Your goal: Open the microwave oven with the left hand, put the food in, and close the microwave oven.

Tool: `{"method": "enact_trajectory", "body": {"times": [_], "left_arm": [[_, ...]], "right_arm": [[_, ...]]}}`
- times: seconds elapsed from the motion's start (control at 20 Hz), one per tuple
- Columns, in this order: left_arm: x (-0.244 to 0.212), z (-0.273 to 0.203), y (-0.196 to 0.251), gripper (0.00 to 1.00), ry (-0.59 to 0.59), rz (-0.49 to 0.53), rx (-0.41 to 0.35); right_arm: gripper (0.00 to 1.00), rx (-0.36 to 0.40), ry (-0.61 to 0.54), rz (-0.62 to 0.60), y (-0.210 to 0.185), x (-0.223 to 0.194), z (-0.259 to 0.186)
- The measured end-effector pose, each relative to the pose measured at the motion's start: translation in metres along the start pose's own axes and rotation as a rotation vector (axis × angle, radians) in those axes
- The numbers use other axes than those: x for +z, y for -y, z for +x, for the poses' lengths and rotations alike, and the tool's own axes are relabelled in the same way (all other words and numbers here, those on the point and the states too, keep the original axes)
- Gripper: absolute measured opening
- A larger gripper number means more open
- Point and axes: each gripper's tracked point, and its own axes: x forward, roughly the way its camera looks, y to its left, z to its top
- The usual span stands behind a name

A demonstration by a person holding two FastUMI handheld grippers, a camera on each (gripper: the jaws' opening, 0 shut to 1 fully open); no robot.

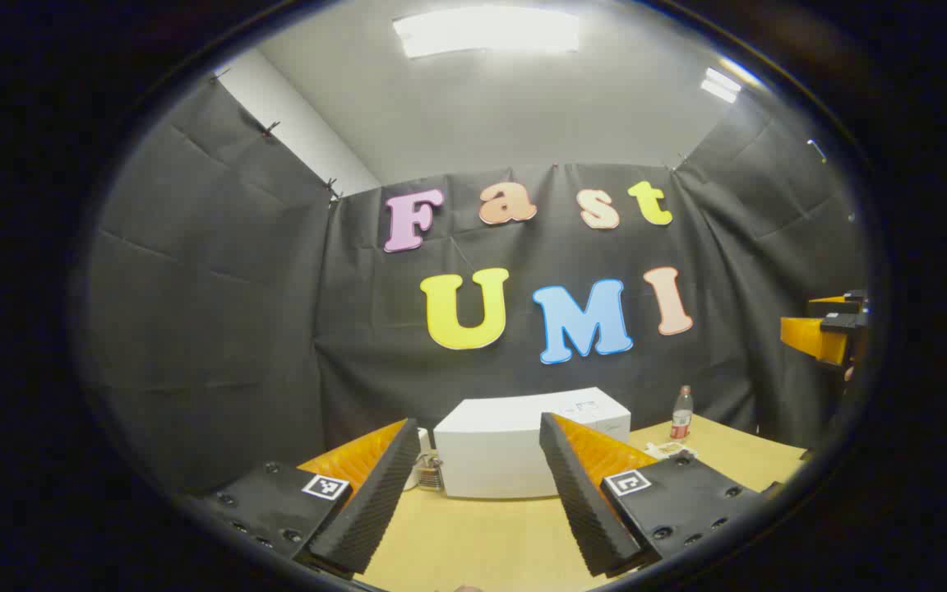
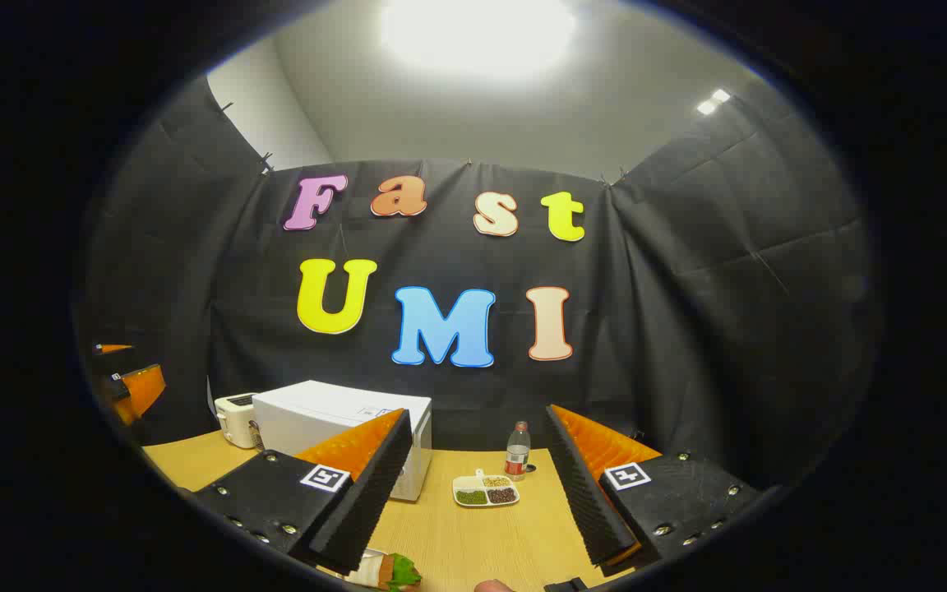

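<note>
Both grippers, left gripper [image 1: 480, 493] and right gripper [image 2: 478, 493], gape empty above table [image 1: 482, 534]; microwave [image 1: 515, 448] seemingly closed.

A white, box-shaped microwave oven [image 1: 515, 448] stands upright at the back of a pale wooden table, near the black cloth wall; its door looks closed; a wrap of food [image 2: 387, 570] with green lettuce lies at the table's near edge, well apart from it.

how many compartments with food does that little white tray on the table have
3 can be made out in the divided tray, right of the microwave and left of the bottle: green filling front left, dark front right, pale at the back. More may be hidden.
</note>
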Motion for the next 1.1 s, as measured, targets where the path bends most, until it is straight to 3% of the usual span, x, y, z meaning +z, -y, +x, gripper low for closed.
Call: {"method": "enact_trajectory", "body": {"times": [0.7, 0.95, 1.0, 1.1], "left_arm": [[0.015, -0.007, 0.045, 0.99, 0.027, 0.009, 0.039], [0.003, 0.021, 0.068, 0.99, 0.021, 0.016, 0.026], [0.000, 0.030, 0.071, 0.92, 0.021, 0.012, 0.019], [-0.007, 0.053, 0.079, 0.91, 0.024, 0.007, -0.004]], "right_arm": [[0.96, 0.031, 0.015, -0.017, 0.044, -0.019, 0.003], [0.96, 0.033, 0.011, -0.014, 0.050, -0.026, 0.009], [0.96, 0.035, 0.007, -0.014, 0.049, -0.027, 0.010], [0.96, 0.026, 0.008, -0.009, 0.047, -0.027, 0.016]]}}
